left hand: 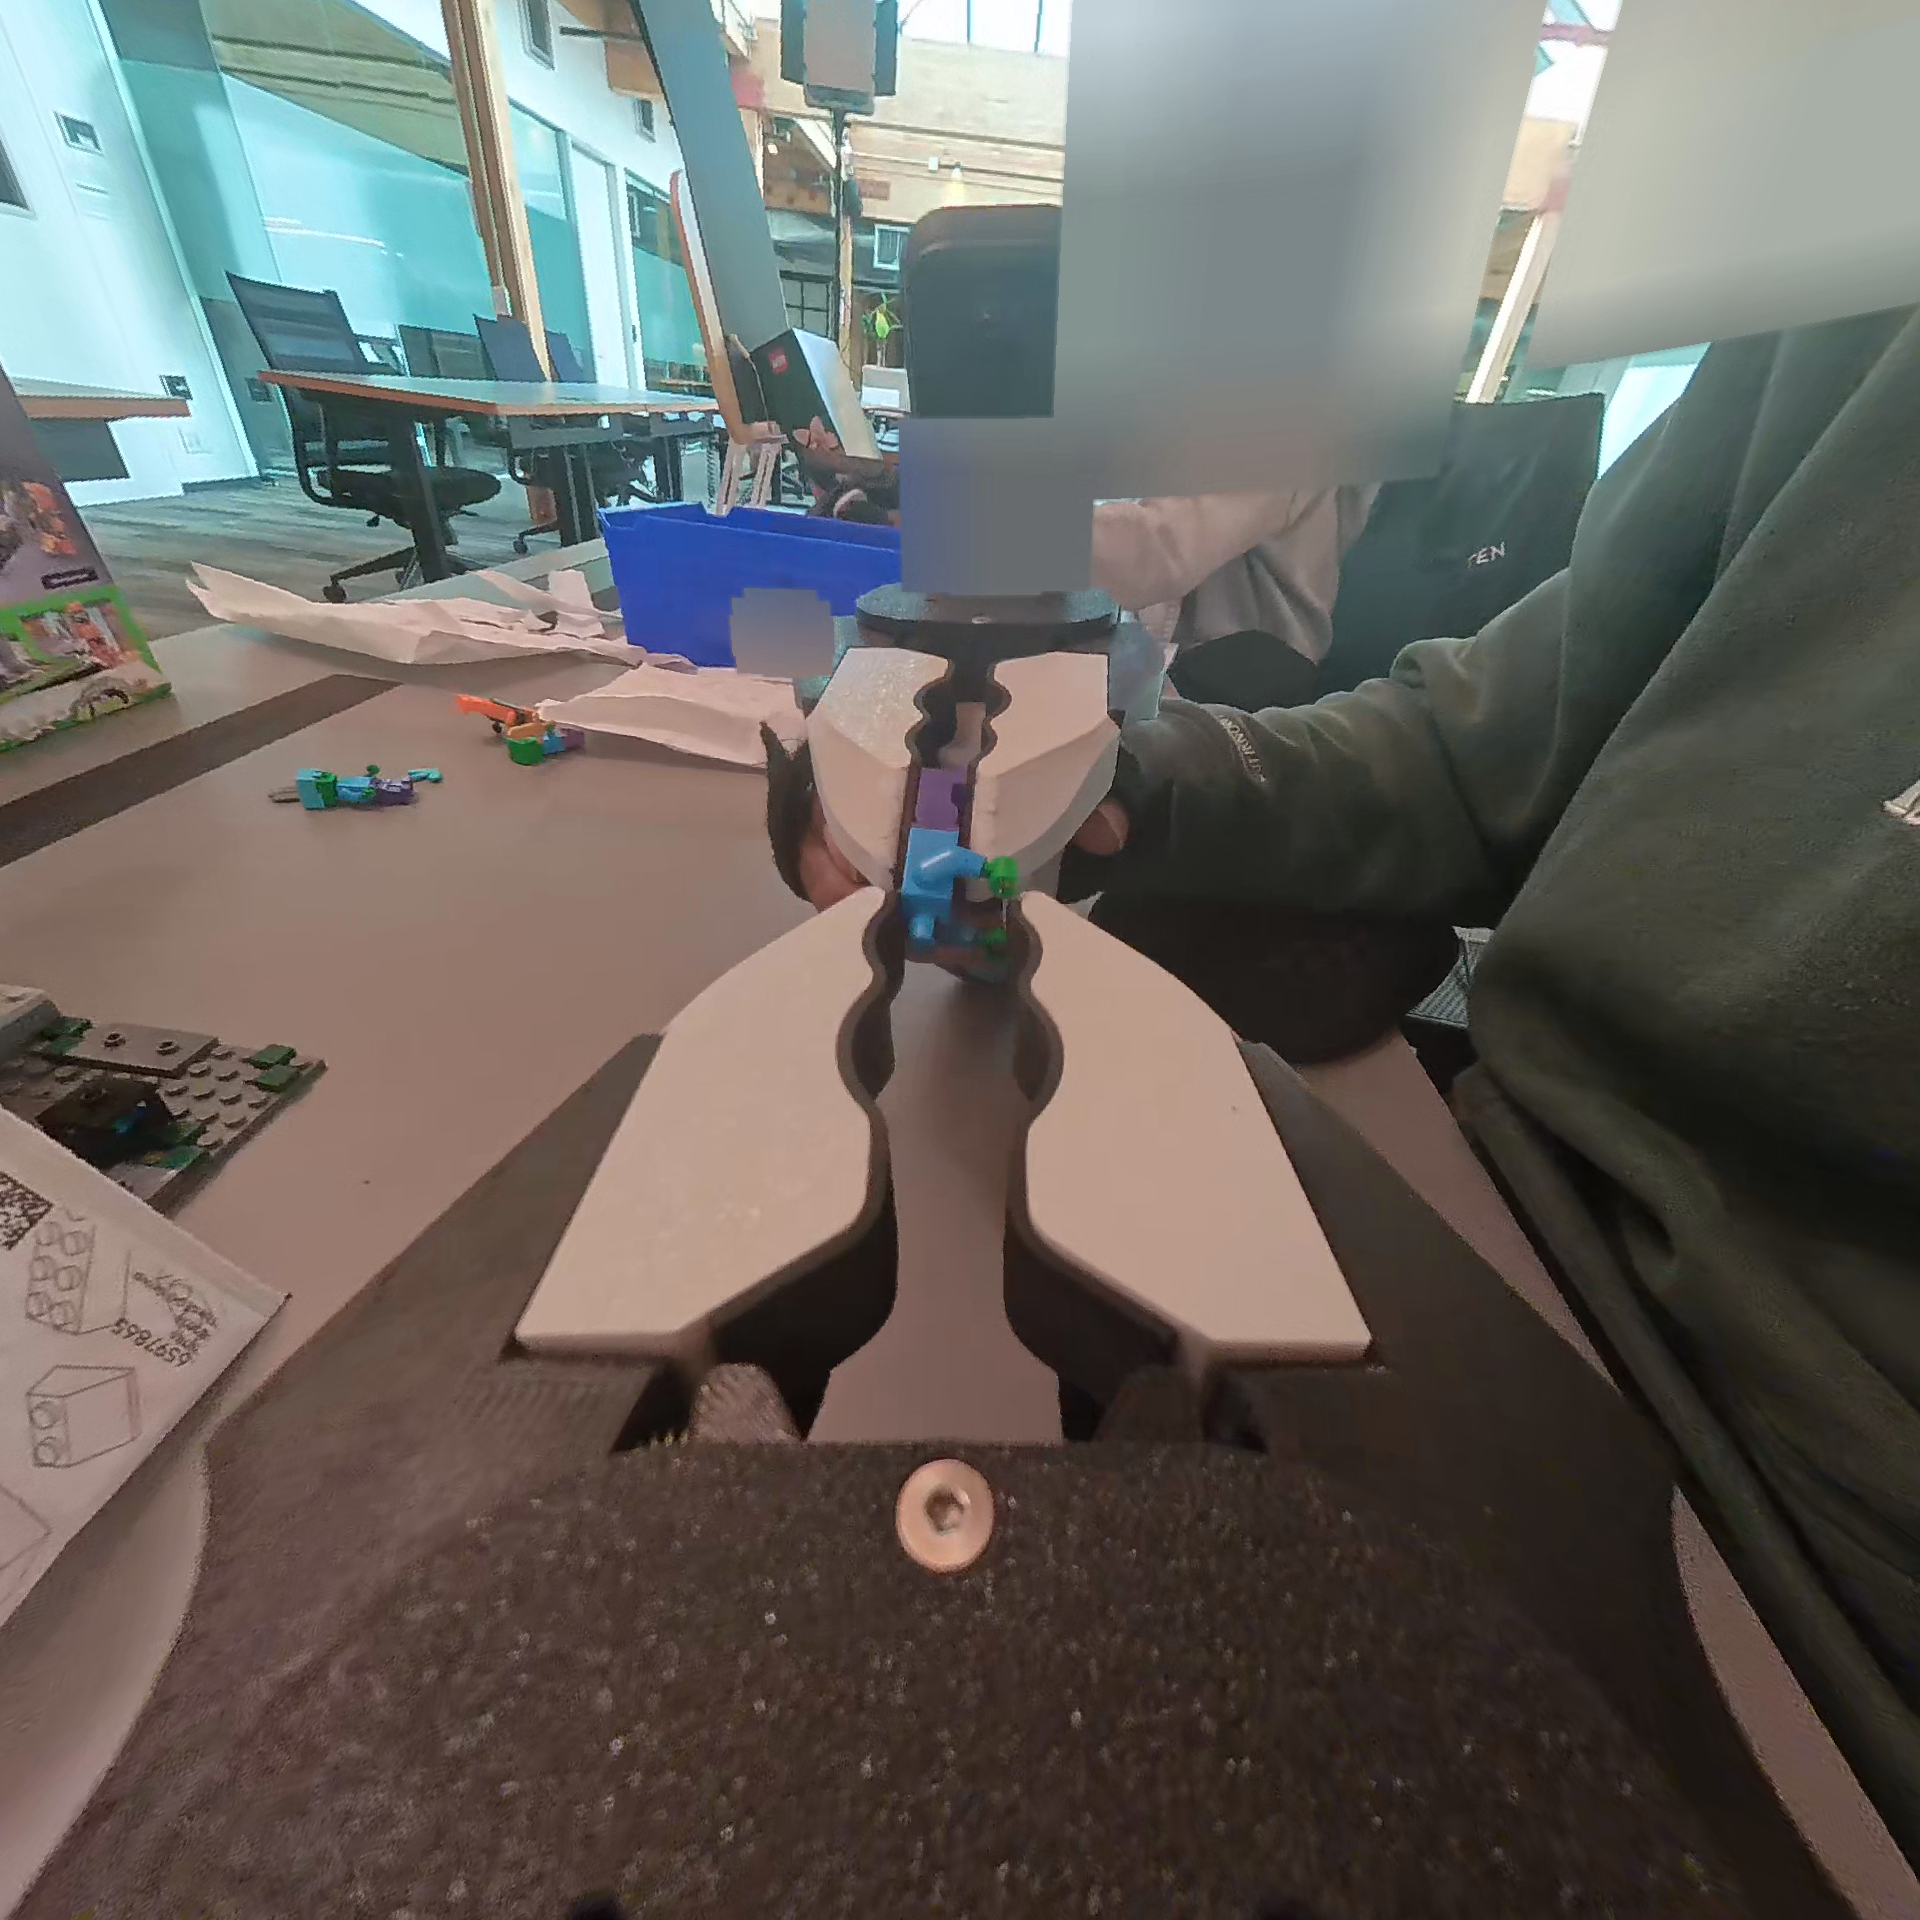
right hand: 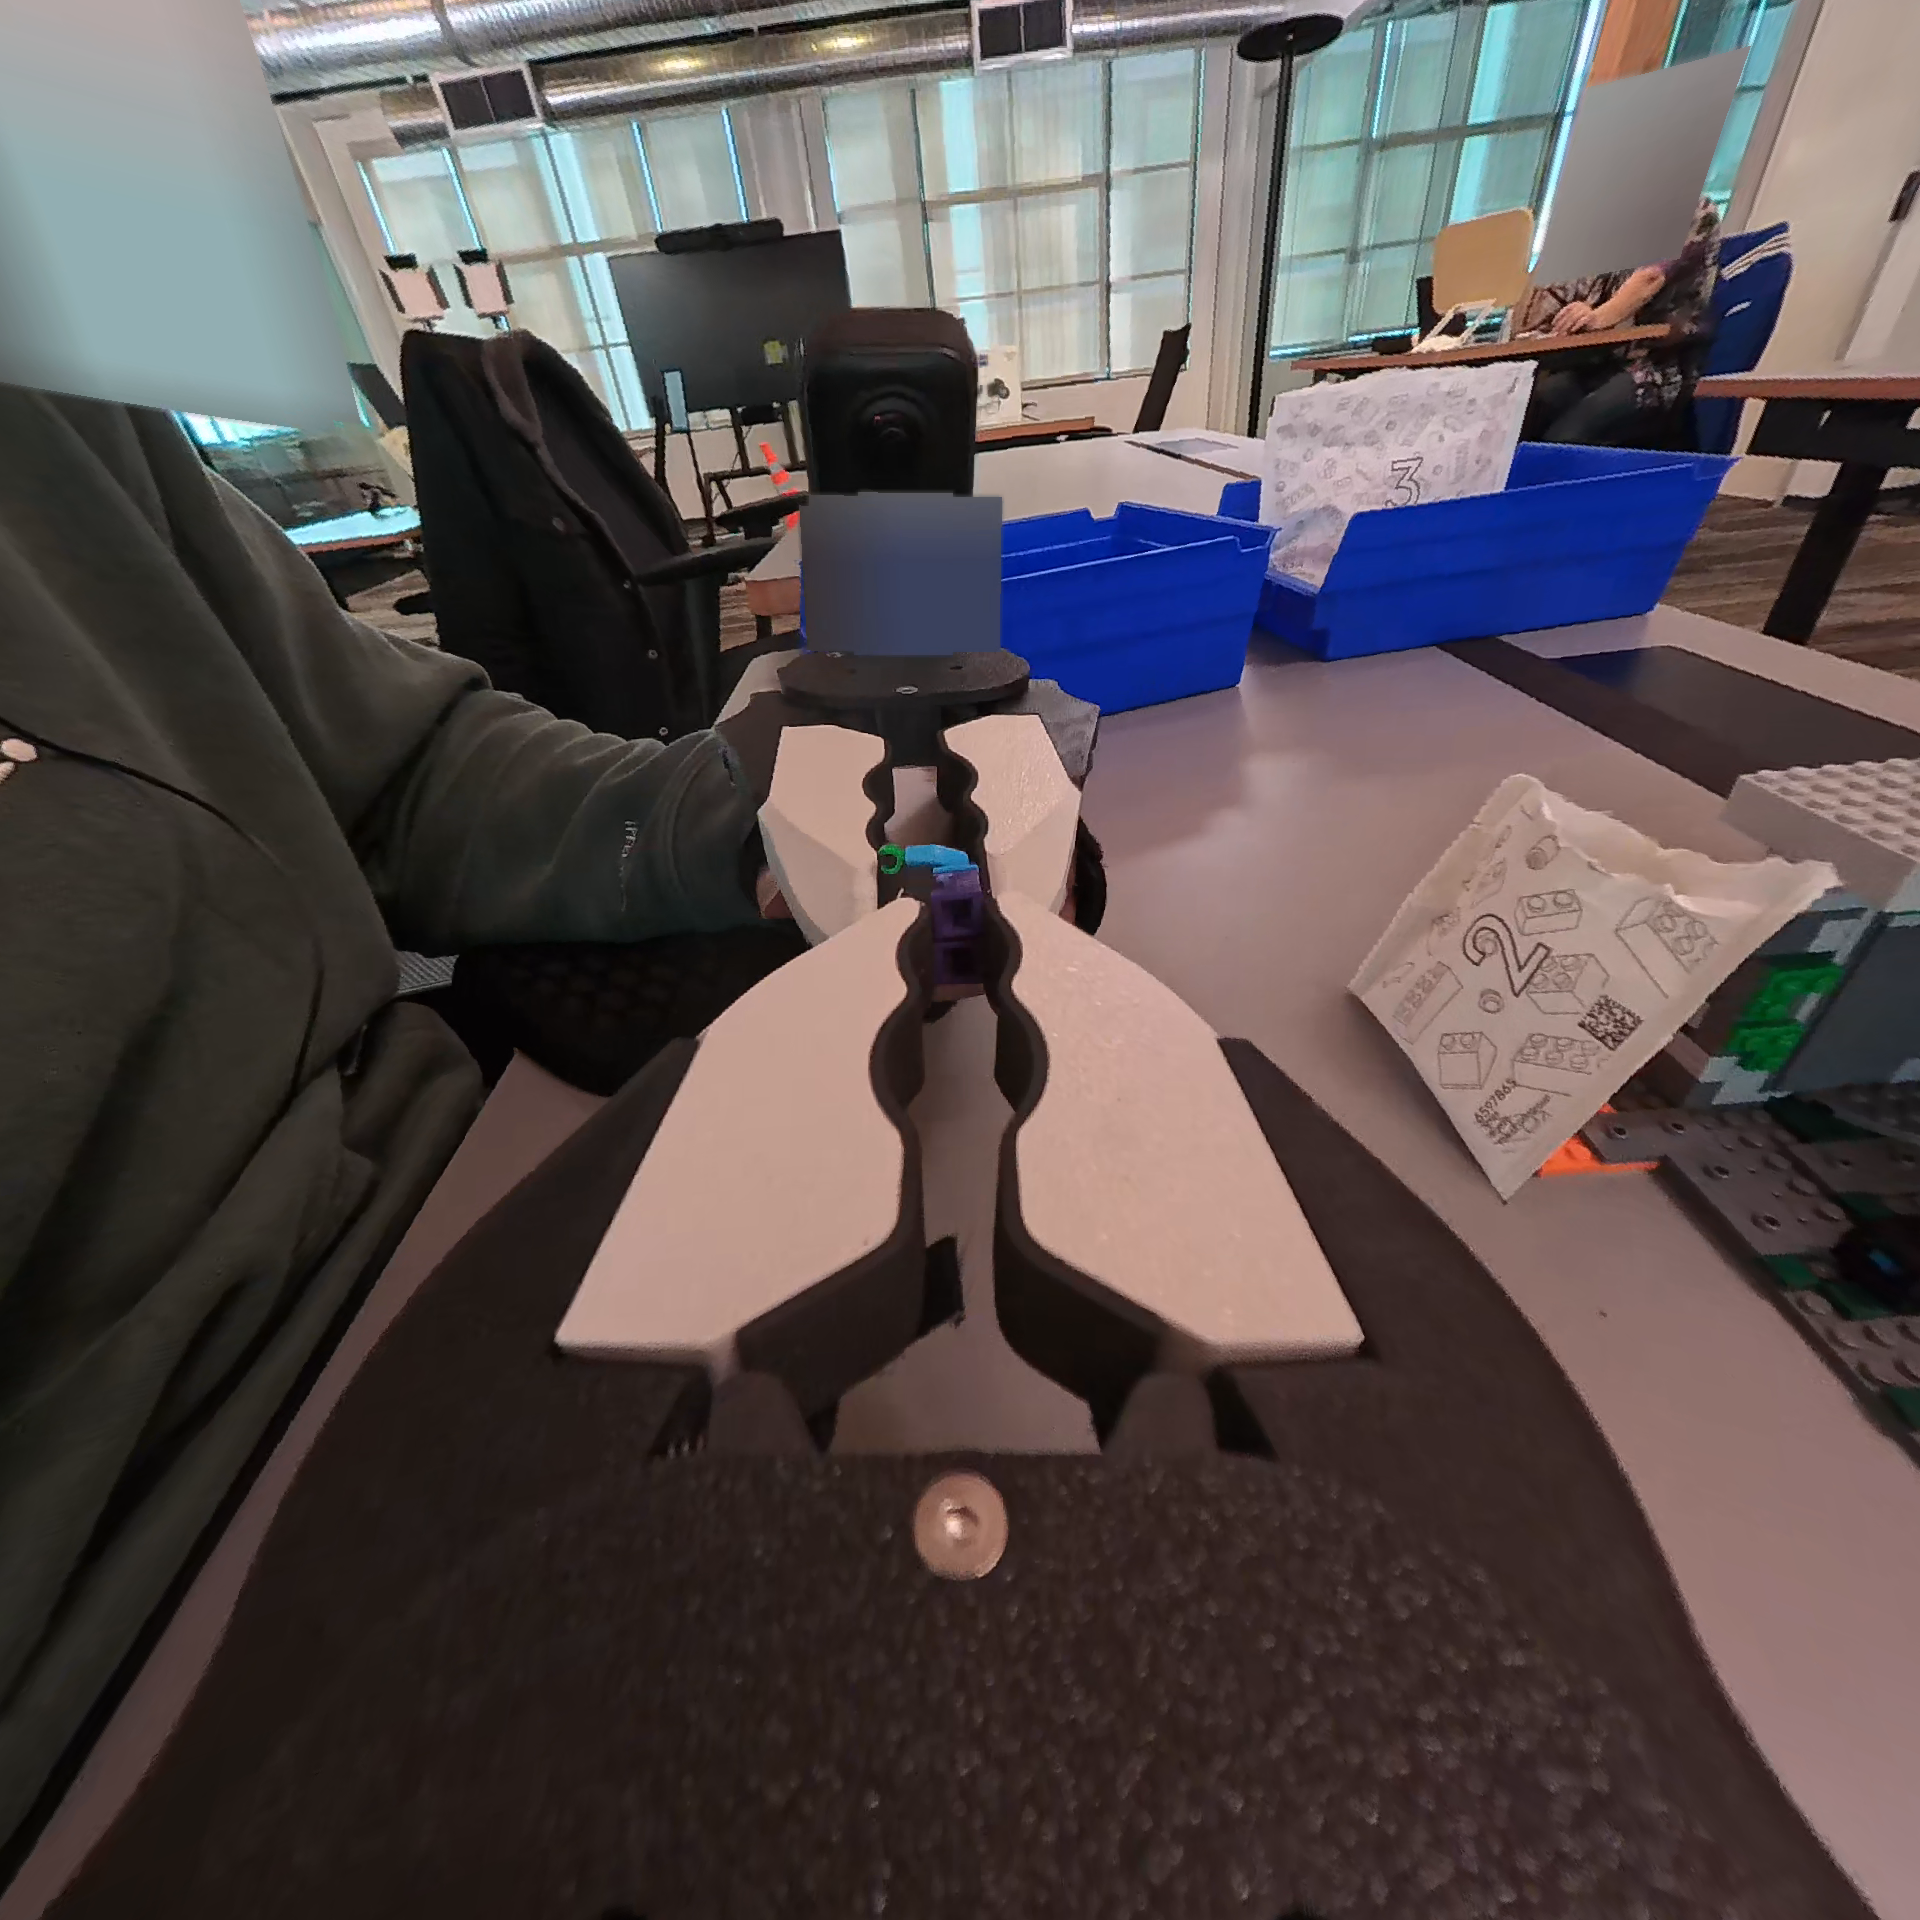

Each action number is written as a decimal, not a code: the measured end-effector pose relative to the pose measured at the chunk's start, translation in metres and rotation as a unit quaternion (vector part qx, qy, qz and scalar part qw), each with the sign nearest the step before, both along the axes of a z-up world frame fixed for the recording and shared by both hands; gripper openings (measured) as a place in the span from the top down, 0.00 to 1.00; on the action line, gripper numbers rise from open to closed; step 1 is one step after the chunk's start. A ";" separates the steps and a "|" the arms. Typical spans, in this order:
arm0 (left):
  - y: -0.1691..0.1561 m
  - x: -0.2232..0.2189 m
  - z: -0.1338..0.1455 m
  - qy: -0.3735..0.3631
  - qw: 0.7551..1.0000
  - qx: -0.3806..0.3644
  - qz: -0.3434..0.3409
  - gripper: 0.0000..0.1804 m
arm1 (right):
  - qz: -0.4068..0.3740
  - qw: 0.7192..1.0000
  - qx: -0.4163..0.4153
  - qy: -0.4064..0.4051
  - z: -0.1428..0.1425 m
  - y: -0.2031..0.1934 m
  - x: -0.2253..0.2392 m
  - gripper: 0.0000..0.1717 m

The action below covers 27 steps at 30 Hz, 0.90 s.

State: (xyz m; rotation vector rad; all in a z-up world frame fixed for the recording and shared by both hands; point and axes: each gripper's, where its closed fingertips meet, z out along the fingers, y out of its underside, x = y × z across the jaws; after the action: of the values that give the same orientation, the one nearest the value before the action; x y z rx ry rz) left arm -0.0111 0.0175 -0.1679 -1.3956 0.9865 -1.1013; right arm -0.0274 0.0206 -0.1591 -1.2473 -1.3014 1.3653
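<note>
A small brick figure (left hand: 928, 875) with purple legs, a blue torso, green hands and a brown-green head hangs in the air between my two grippers, which face each other tip to tip. My right gripper (right hand: 958, 920) is shut on the figure's purple legs (right hand: 956, 940); it also shows in the left wrist view (left hand: 951, 821). My left gripper (left hand: 951, 920) stands around the head (left hand: 977, 956), with a slit of room beside it, so the pads do not press. In the right wrist view the left gripper (right hand: 930, 868) shows the blue arm between its parted fingers.
Two blue bins (right hand: 1132, 613) (right hand: 1507, 561) stand at the table's far side. A printed paper bag (right hand: 1538, 987) and a grey brick build (right hand: 1818, 1039) lie to the right. Loose figures (left hand: 364, 787) (left hand: 530, 727), a studded plate (left hand: 156, 1091) and a set box (left hand: 62, 623) lie to the left. Left and right tips are no more than a few centimetres apart.
</note>
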 end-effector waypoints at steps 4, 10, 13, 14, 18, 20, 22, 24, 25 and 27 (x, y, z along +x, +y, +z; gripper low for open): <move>0.000 -0.004 0.001 0.001 1.000 -0.010 -0.005 0.90 | 0.002 1.000 0.005 -0.012 -0.002 0.001 0.005 0.95; -0.002 -0.002 -0.008 0.032 0.999 -0.020 -0.011 0.90 | 0.005 1.000 0.009 -0.016 -0.004 -0.001 0.003 0.95; -0.004 -0.001 -0.008 0.032 0.999 -0.026 -0.016 0.90 | 0.008 1.000 0.009 -0.023 -0.005 -0.002 0.004 0.96; -0.004 -0.001 -0.008 0.034 0.999 -0.023 -0.017 0.90 | 0.010 1.000 0.008 -0.026 -0.005 -0.002 0.004 0.96; -0.007 0.000 -0.006 0.031 0.999 0.003 -0.016 0.90 | 0.028 0.999 -0.018 -0.023 -0.004 -0.004 0.005 0.96; -0.011 0.000 -0.005 0.027 0.999 0.006 -0.029 0.89 | 0.041 0.998 -0.032 -0.018 -0.003 -0.007 0.007 0.96; -0.014 -0.003 -0.002 0.017 0.999 0.003 -0.040 0.88 | 0.048 0.998 -0.044 -0.008 0.001 -0.007 0.008 0.96; -0.015 -0.005 0.000 0.012 0.999 0.000 -0.044 0.90 | 0.059 0.997 -0.056 -0.001 0.003 -0.009 0.010 0.96; -0.015 -0.005 -0.001 0.014 0.999 0.002 -0.043 0.91 | 0.060 0.997 -0.058 -0.002 0.003 -0.009 0.010 0.96; -0.016 -0.004 -0.002 0.018 0.999 0.002 -0.047 0.91 | 0.065 0.996 -0.062 -0.004 0.002 -0.010 0.010 0.96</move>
State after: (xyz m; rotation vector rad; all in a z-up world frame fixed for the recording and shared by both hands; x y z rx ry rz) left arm -0.0151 0.0018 -0.1702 -1.3828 1.0889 -1.1451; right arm -0.0171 0.0108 -0.1574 -1.2703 -1.3407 1.5557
